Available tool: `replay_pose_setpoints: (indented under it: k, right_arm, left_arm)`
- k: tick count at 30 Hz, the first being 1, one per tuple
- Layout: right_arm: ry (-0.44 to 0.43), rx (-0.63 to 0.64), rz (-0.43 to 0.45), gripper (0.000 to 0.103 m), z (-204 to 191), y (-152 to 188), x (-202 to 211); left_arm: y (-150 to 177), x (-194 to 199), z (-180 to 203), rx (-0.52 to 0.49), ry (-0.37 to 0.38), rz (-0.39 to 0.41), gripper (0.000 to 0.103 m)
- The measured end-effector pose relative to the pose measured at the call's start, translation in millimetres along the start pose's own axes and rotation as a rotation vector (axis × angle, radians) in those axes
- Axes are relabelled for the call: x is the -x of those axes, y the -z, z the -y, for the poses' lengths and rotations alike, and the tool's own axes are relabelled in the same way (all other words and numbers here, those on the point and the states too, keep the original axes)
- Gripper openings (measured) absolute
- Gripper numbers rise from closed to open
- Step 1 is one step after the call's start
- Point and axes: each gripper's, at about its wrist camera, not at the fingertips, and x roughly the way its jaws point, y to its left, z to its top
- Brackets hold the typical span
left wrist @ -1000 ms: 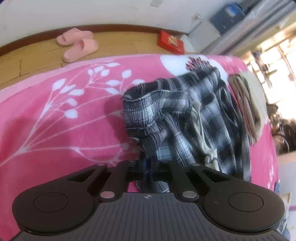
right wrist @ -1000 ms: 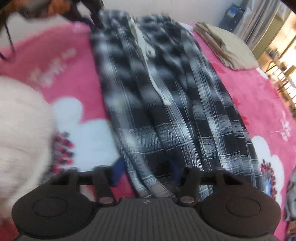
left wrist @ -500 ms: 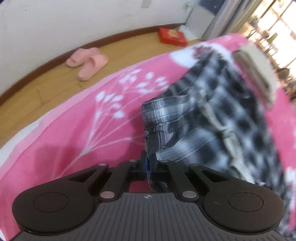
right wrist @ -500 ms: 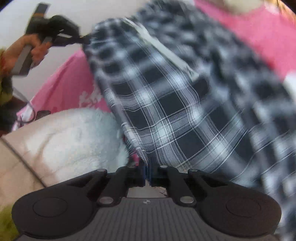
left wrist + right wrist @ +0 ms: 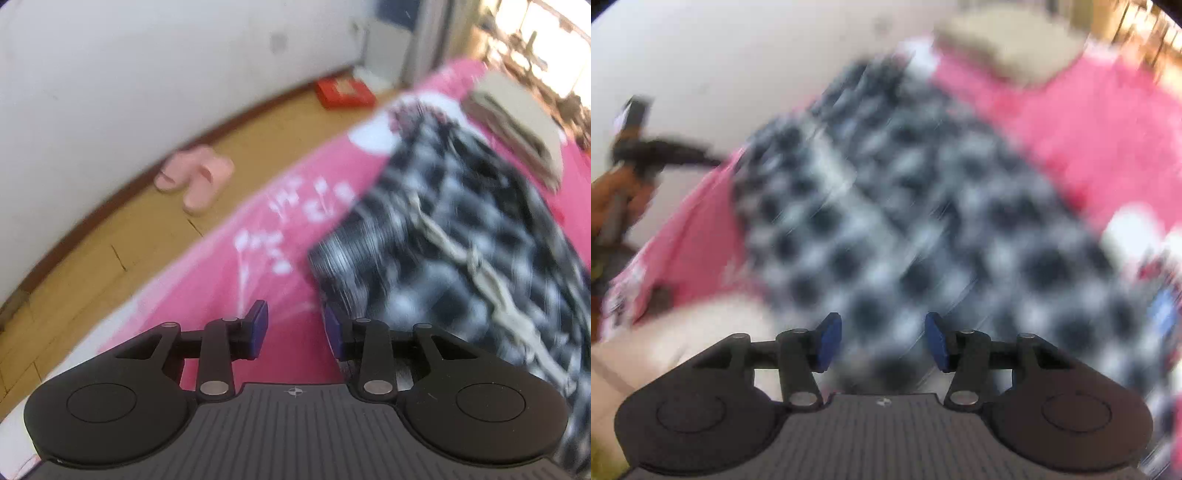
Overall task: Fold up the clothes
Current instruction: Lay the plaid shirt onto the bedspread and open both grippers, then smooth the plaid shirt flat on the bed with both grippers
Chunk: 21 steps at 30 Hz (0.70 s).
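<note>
blur: both views smeared, right wrist view worst; plaid checks there read as blobs only
my left gripper (image 5: 295, 328): jaws opening, blue pads apart, only pink bedspread (image 5: 207, 295) between them; right pad sits at the plaid edge, contact unclear
my right gripper (image 5: 882, 341): jaws opening, pads apart, plaid cloth seen through the gap below; not pressing on it
plaid trousers (image 5: 461, 236): black-white, lying on the bedspread, pale drawstring (image 5: 480, 266) across the top; lower right cut off by frame
tan garment (image 5: 517, 118): folded, beyond the trousers, far end cut off
cream fluffy item (image 5: 683, 343): left of my right gripper, partly hidden by its body
my left hand (image 5: 613, 195): on the handle, at frame edge, blurred
floor: 2 pink slippers (image 5: 195, 177), red box (image 5: 343, 92)
writing: box print unreadable; none legible
</note>
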Motion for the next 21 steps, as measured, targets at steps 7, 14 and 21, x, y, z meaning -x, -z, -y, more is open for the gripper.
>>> replay_pose_setpoints:
  k: [7, 14, 21]
  right_arm:
    - [0.336, 0.007, -0.074, 0.004, 24.4, 7.7, -61.2]
    - [0.456, -0.161, 0.106, 0.0, 80.3, -26.0, -16.1]
    - [0.553, -0.307, 0.234, 0.0, 172.9, -83.4, -19.9]
  left_arm:
    - [-3.3, -6.8, 37.5, -0.044, 0.143, 0.034, 0.034]
    - [4.7, -49.3, 78.0, -0.136, 0.099, -0.002, 0.034]
    - [-5.9, -55.8, 72.3, -0.132, 0.057, 0.01, 0.033]
